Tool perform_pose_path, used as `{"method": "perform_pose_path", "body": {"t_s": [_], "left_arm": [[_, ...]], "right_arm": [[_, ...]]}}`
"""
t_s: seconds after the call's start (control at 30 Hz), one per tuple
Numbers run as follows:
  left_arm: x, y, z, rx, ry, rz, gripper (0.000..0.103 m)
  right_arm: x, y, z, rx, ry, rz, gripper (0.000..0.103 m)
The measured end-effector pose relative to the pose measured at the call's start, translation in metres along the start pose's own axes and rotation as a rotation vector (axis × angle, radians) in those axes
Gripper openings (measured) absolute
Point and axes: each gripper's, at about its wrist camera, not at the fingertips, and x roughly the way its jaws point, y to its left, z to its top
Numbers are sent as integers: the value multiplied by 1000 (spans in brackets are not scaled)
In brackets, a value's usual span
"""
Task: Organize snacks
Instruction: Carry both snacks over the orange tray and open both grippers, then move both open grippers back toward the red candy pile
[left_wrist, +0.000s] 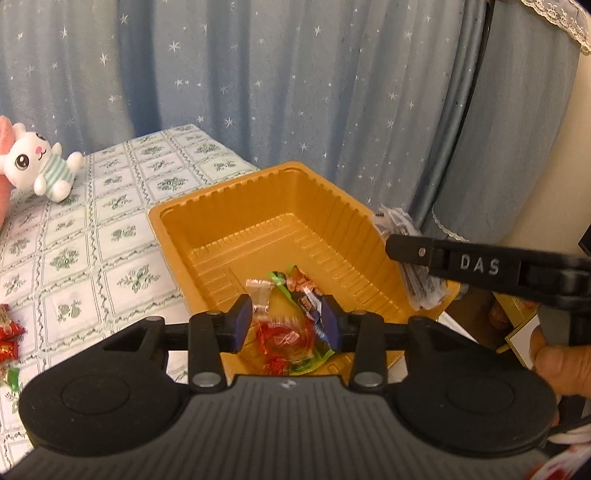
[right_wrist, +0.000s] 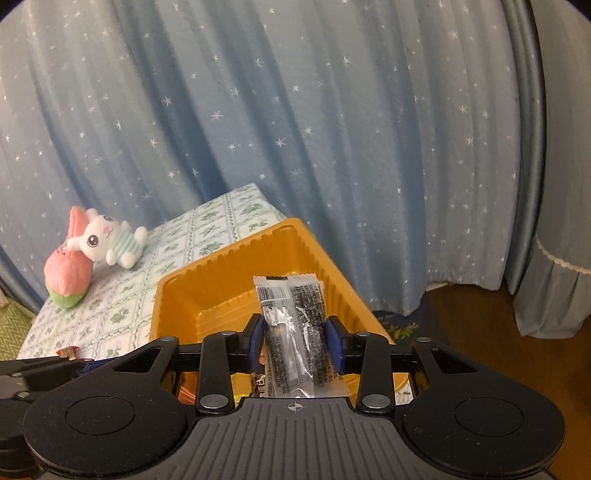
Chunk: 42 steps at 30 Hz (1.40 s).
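My left tongs (left_wrist: 286, 325) pinch a bundle of candies (left_wrist: 291, 332) in red, green and clear wrappers, held just over the near end of the orange tray (left_wrist: 221, 236). My right tongs (right_wrist: 295, 343) clamp a clear packet (right_wrist: 295, 325) with black print, upright above the same tray's near edge. The tray sits on the desk (left_wrist: 92, 236) under a floral cloth. More red candies (left_wrist: 9, 338) lie on the cloth, well left. A plush bunny (left_wrist: 37, 162) rests at the far corner.
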Motion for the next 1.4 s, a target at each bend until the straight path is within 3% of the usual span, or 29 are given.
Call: {"method": "perform_pose_path", "body": {"t_s": [0.57,0.67,0.77,1.1,1.4], "left_arm": [[-40,39,-31,-136,-34,87,37],[-44,44,-33,-147,-38,93,37],[-48,47,-36,-161,-37,104,37],[-75,67,-58,-226,-35,149,37],[-110,80,-78,-246,-44,190,37]], "right_arm": [[13,19,-6,-41,11,33,37],[13,20,-6,-25,-14,82,38],[12,18,-6,-2,-29,69,75],[2,36,-14,-82,-48,71,75],[-20,73,-47,-150,30,81,75]]}}
